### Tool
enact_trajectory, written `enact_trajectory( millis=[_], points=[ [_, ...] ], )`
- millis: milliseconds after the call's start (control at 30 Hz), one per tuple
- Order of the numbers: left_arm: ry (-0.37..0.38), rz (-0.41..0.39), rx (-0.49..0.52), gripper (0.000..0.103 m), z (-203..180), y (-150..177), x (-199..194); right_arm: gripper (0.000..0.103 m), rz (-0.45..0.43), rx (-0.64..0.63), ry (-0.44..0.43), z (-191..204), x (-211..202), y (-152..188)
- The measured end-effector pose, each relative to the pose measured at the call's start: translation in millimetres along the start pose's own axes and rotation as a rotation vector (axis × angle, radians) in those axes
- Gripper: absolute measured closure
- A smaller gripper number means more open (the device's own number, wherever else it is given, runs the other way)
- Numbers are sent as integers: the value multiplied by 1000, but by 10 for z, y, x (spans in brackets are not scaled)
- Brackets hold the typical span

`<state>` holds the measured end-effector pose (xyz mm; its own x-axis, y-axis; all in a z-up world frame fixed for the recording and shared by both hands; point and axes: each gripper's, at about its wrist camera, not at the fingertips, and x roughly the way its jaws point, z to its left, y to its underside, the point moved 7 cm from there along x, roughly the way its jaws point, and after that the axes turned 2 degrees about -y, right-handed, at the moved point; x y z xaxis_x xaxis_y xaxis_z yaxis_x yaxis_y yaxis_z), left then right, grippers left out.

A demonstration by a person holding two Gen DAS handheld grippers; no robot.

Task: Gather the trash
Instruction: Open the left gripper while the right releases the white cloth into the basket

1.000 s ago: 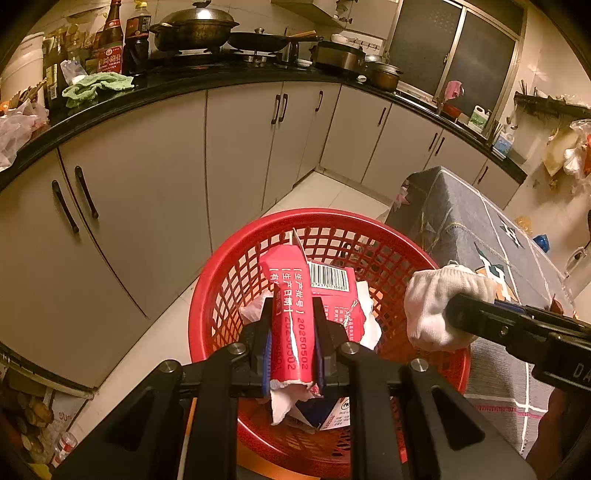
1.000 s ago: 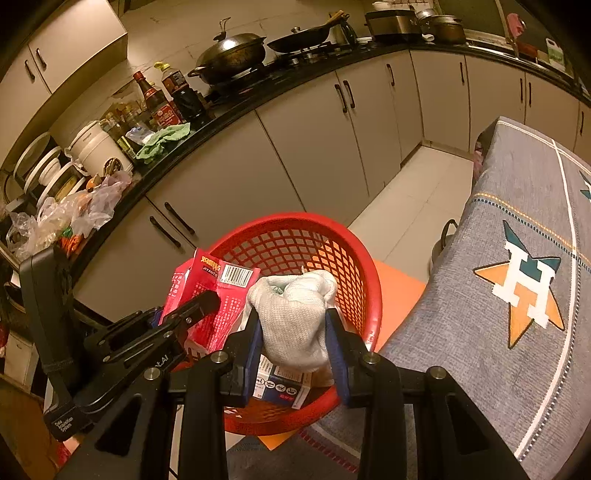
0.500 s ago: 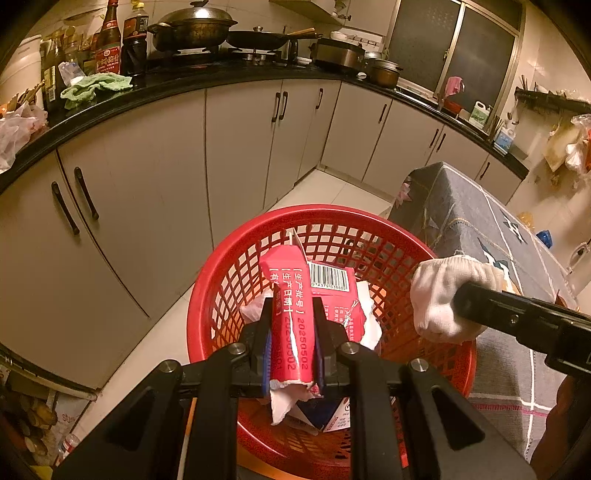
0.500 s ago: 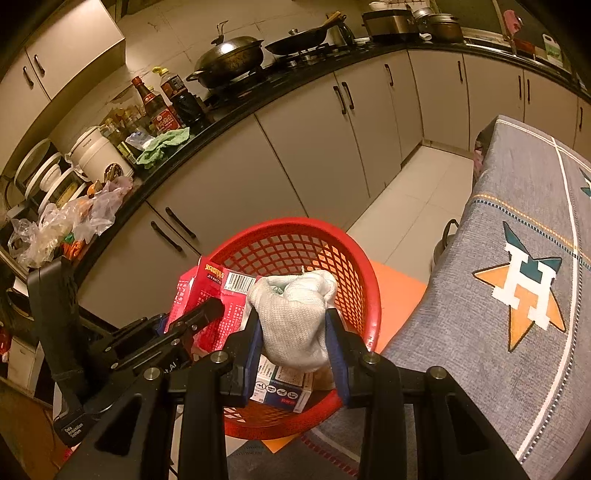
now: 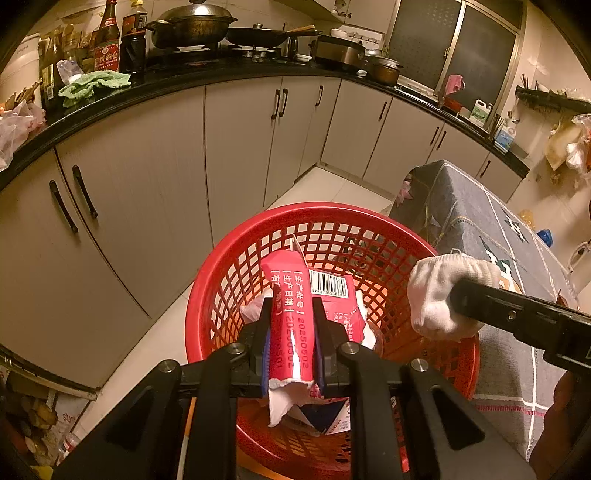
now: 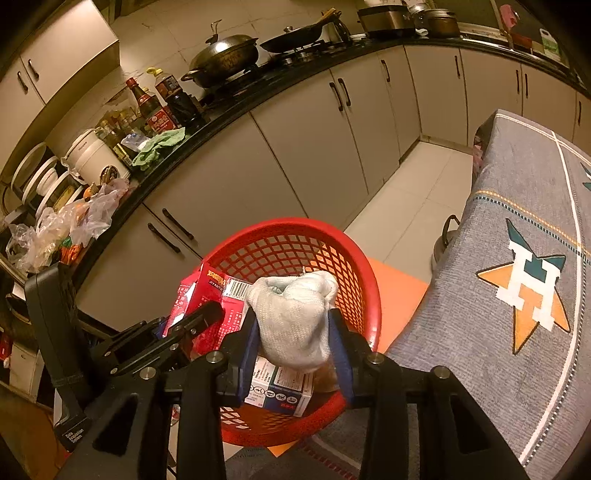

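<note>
Left wrist view, surroundings: A red basket [image 5: 236, 280] stands on the tiled floor before pale cabinets [image 5: 147, 177]; a dark counter [image 5: 177, 83] above carries a lidded wok [image 5: 192, 24], sauce bottles [image 5: 110, 40] and a green cloth [image 5: 94, 83].
Left wrist view, obstruction: A table under a grey cloth [image 5: 472, 221] stands just beside the basket's right rim.
Left wrist view, the trash: The left gripper [image 5: 291, 332] has its jaws clamped on a flattened red carton [image 5: 290, 317] printed with white characters and digits, torn white at its lower end, held upright over the basket's mouth.
Left wrist view, inside the basket: Another red box with a barcode [image 5: 332, 291] and white paper lie behind it.
Left wrist view, the other tool: From the right comes the right gripper [image 5: 452, 306], side on, with a white cloth wad [image 5: 439, 295] at its tip above the basket's right rim.

Right wrist view, the wad: Seen head-on, the cloth wad [image 6: 295, 321] is a knitted, crumpled bundle between the blue pads [image 6: 249, 347] of the right gripper [image 6: 293, 350]; the jaws are opening, and the wad sits between them over the basket [image 6: 354, 266].
Right wrist view, only here: A white and blue printed box [image 6: 277, 391] lies in the basket under the wad; an orange mat [image 6: 399, 288] shows on the floor behind the basket; the tablecloth [image 6: 517, 221] bears an orange star with a white H.
Right wrist view, counter: A white rice cooker [image 6: 92, 155] and plastic bags [image 6: 74, 221] crowd the left end.
Right wrist view, left tool: The left gripper [image 6: 201, 321] reaches in from the lower left, against the red carton [image 6: 207, 295].
</note>
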<state>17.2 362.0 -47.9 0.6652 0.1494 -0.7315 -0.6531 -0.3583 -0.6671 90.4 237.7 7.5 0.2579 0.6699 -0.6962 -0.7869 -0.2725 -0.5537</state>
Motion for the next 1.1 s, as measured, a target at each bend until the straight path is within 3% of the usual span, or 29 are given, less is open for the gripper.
enact_trajectory(
  millis=[100, 233, 1100],
  points=[
    [3, 1, 3, 85, -16, 9, 0, 52, -4, -1, 8, -3, 3, -9],
    [1, -5, 0, 59, -20, 2, -13, 49, -11, 2, 7, 6, -5, -20],
    [-36, -49, -5, 49, -69, 55, -394, 47, -46, 24, 14, -86, -412, 118]
  ],
)
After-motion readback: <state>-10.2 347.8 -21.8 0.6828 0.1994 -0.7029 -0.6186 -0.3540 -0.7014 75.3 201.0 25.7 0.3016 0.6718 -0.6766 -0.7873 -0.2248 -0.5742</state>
